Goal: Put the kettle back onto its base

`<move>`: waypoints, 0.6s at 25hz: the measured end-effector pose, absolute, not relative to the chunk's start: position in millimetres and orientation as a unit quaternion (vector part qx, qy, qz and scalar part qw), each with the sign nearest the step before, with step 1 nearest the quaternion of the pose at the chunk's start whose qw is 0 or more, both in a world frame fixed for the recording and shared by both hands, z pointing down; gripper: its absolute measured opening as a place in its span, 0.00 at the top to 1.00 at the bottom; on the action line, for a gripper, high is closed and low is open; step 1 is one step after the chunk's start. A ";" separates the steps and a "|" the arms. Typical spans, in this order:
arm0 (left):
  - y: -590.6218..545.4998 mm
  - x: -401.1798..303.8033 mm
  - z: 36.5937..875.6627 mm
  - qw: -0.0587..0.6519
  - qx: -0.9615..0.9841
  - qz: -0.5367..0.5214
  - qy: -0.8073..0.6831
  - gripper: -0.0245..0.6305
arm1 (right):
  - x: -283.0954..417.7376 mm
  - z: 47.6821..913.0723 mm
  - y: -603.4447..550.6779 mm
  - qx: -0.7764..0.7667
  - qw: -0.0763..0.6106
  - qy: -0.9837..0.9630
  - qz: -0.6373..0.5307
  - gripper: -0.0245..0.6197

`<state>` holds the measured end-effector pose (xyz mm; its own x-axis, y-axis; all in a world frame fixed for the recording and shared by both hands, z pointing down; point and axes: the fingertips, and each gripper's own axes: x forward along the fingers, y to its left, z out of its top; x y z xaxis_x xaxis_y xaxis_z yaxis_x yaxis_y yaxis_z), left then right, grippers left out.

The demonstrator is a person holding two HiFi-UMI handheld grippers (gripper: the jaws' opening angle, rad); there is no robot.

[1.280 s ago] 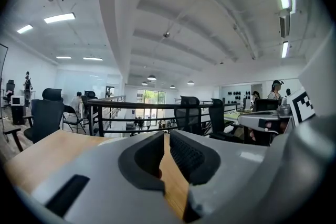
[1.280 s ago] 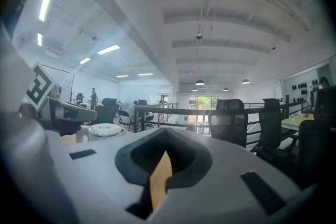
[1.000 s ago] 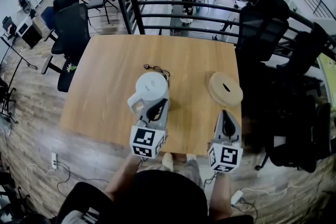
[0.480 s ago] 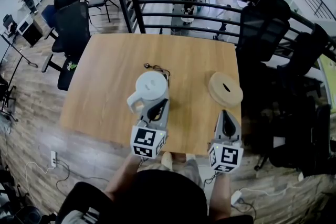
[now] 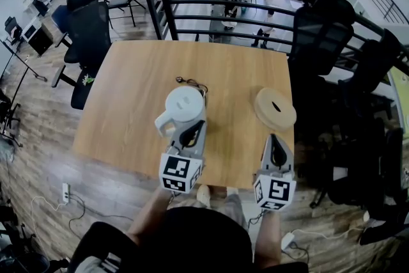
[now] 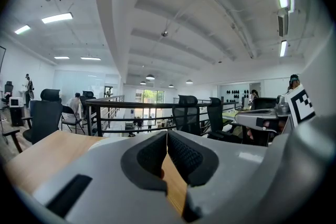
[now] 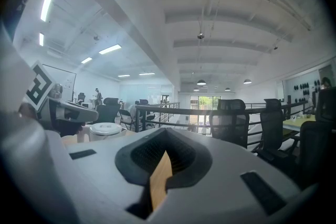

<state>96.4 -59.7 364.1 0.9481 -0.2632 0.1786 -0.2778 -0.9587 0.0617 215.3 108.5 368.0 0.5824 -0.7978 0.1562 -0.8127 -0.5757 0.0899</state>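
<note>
While the white kettle (image 5: 184, 104) stands on the wooden table (image 5: 128, 105) just beyond the left gripper (image 5: 193, 128), the round base (image 5: 275, 109) lies to its right, beyond the right gripper (image 5: 273, 137); both grippers' fingers are pressed together, empty.

seen from above, the person (image 5: 192, 240) wears a black top. each hand carries a pale grey tool: the left gripper (image 5: 190, 131) and right gripper (image 5: 275, 140) share smooth moulded shells, black ribbed pads (image 6: 184, 155) with dark surrounds, and a rear cube (image 5: 179, 172) printed with black-and-white square markers.
</note>
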 end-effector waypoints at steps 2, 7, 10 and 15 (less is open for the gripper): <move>-59.5 95.4 365.2 0.043 0.986 0.088 -0.138 0.95 | 215.1 366.2 108.2 0.886 0.073 -0.455 0.048 0.96; -62.2 95.3 367.7 0.044 0.985 0.089 -0.141 0.95 | 215.3 367.8 106.5 0.886 0.075 -0.456 0.045 0.96; -62.3 96.4 367.2 0.042 0.986 0.086 -0.140 0.95 | 215.7 371.2 106.6 0.886 0.076 -0.455 0.047 0.96; -61.0 97.0 363.7 0.041 0.986 0.086 -0.139 0.95 | 215.9 367.9 107.9 0.886 0.077 -0.455 0.048 0.96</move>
